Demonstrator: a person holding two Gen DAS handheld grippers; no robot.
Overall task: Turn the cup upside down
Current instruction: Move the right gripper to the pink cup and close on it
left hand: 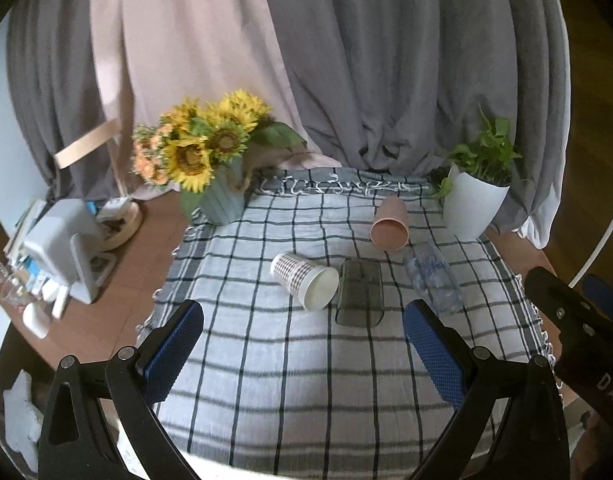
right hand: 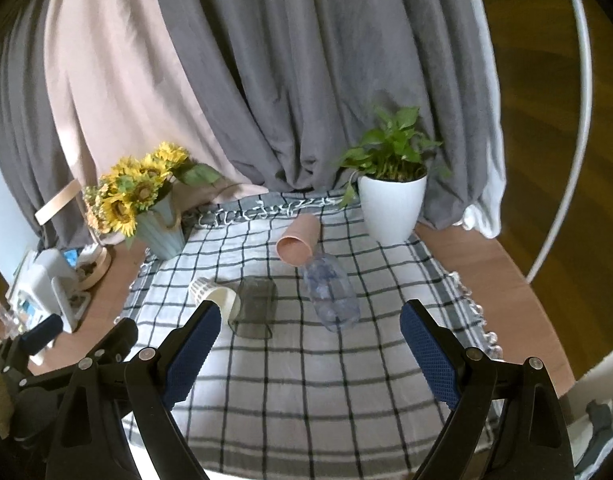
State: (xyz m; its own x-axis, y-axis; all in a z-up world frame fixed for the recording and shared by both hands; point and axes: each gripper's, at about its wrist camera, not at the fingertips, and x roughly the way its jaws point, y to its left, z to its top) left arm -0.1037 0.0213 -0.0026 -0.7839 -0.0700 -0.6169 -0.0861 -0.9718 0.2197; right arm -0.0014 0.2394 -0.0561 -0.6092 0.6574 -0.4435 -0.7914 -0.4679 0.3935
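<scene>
Three cups lie on their sides on the checked cloth (left hand: pixel 290 360): a white paper cup with a dark check print (left hand: pixel 304 284) (right hand: pixel 216 298), a smoky grey glass cup (left hand: pixel 360 298) (right hand: pixel 256 306), and a pink cup (left hand: pixel 390 224) (right hand: pixel 299 237) farther back. A clear plastic bottle (left hand: pixel 432 278) (right hand: pixel 331 294) lies beside them on the right. My left gripper (left hand: pixel 302 344) is open and empty, above the cloth in front of the paper and grey cups. My right gripper (right hand: pixel 310 344) is open and empty, nearer than the bottle.
A sunflower vase (left hand: pixel 222 196) (right hand: pixel 164 232) stands at the back left of the cloth, a white pot with a green plant (left hand: pixel 472 204) (right hand: pixel 392 204) at the back right. Curtains hang behind. Clutter and a white appliance (left hand: pixel 62 248) sit at the left. The right gripper's body (left hand: pixel 578 332) shows at the right.
</scene>
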